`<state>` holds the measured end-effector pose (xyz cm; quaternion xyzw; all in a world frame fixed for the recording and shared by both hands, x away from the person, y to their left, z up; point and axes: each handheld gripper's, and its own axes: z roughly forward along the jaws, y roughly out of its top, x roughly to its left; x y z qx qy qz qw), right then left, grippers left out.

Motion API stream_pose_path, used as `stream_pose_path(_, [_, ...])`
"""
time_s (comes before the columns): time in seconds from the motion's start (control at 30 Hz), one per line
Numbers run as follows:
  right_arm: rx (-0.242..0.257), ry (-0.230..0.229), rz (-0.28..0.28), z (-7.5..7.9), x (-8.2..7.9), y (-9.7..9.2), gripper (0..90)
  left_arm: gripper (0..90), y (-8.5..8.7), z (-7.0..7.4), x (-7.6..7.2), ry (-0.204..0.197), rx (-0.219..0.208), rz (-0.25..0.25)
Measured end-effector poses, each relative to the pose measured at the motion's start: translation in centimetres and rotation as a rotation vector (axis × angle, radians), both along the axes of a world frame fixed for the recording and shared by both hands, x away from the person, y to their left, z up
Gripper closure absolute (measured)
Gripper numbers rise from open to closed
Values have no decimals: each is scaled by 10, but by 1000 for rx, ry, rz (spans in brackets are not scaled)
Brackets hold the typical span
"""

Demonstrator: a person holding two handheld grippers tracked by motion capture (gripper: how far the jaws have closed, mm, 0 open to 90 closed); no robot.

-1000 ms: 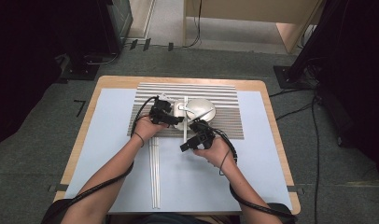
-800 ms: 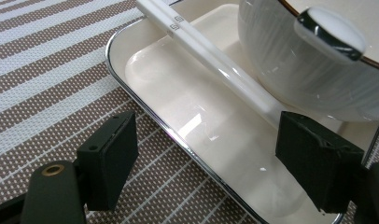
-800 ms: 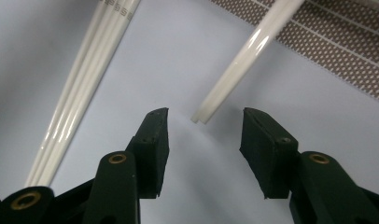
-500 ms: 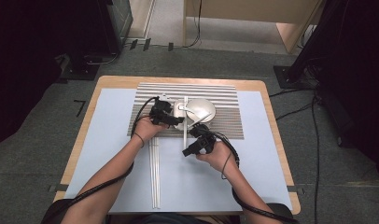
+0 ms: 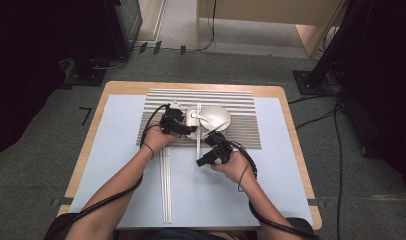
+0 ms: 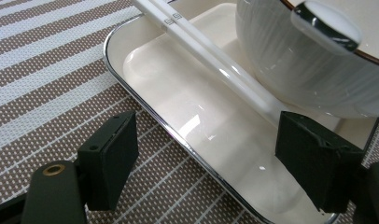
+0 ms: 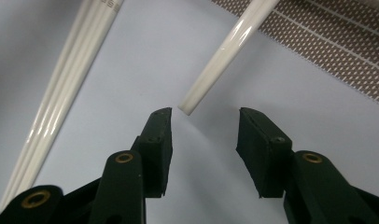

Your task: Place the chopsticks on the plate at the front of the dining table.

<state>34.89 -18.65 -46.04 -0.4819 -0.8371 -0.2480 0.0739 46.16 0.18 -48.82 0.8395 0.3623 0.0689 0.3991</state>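
Both forearms reach in from the near edge of the table (image 5: 116, 150), angled toward the middle. The left hand (image 5: 158, 137) holds the left gripper (image 5: 183, 129) low over the striped placemat (image 5: 241, 120), its jaws spread wide and gripping nothing, straddling the near rim of a shallow white tray (image 6: 178, 93): one jaw over the mat, the other over the tray's inside. A white bowl (image 6: 309, 70) stands in that tray, and a shiny spoon (image 6: 325, 23) lies over its rim. A single white chopstick (image 6: 215, 56) lies across the tray, passing beside the bowl; there's a small grey square mark near its upper end, too small to read.

Over to the right hand (image 5: 236, 167): it sits nearer the person, on the pale blue sheet (image 5: 271, 190), with the right gripper (image 5: 205, 159) pointing left and far. Its jaws stand apart, empty, and the near tip of the chopstick (image 7: 225, 56) ends just ahead of them, between the two pads but not touched.

Left of that, another bundle of white chopsticks (image 5: 164, 185) lies flat, running near to far. In the right gripper view there's faint lettering on them at the top edge, and I cannot make it out.
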Motion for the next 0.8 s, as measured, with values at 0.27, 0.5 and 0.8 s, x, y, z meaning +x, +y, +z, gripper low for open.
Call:
stream_pose_path(0.27, [23,-43,25,1,-3,-10,470,211,8,7,-5,6,18,-14])
stream_pose_path(0.5, [45,-76,42,2,-4,-19,431,212,15,12,-11,17,11,-19])
stream_pose_path(0.8, [64,-134,51,5,-4,-29,349,224,23,10,-21,41,19,-35])
